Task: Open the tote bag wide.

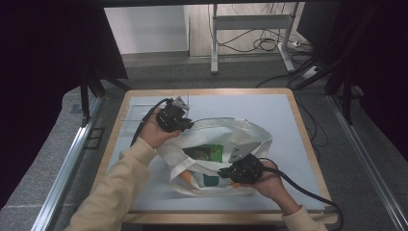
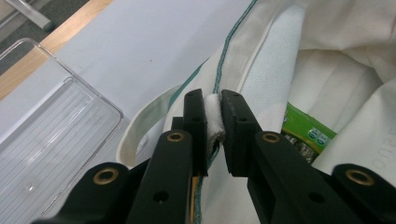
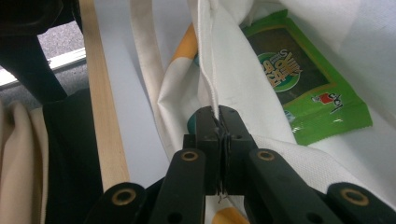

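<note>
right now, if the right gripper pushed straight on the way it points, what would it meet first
The right gripper is already shut on the white cloth bag; straight on it would probably meet more of that cloth, with the green snack packet just beside its line.

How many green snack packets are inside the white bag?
1. The green snack packet lies in the open white bag, between the two hand-held grippers gripping its rim. More may be hidden under the cloth.

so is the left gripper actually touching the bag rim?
Touching. In the left gripper view the left gripper has its jaws pinched on a fold of the white bag's rim.
</note>
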Tool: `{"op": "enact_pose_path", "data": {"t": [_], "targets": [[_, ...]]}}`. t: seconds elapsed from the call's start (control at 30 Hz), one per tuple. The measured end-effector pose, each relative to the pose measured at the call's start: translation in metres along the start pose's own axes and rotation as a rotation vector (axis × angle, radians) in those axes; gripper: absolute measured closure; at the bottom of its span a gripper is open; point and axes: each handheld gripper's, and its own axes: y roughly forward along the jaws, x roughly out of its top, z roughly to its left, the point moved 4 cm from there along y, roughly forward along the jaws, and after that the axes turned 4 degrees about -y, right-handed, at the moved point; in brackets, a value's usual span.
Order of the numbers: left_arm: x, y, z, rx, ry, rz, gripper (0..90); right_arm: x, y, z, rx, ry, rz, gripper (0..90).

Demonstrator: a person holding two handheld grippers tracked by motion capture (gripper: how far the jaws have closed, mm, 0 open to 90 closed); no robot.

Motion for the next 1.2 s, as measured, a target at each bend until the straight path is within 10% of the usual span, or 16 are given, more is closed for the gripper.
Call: {"op": "enact_pose_path", "data": {"t": [0.57, 1.2], "targets": [[0.006, 0.008, 0.019, 0.105, -0.032, -0.027, 82.2, -0.012, 0.005, 0.021, 0.047, -0.028, 0.026, 86.7], [0.012, 0.016, 0.035, 0.126, -0.081, -0.038, 82.3, -0.025, 0.018, 0.032, 0.105, -0.045, 0.071, 86.4]]}}
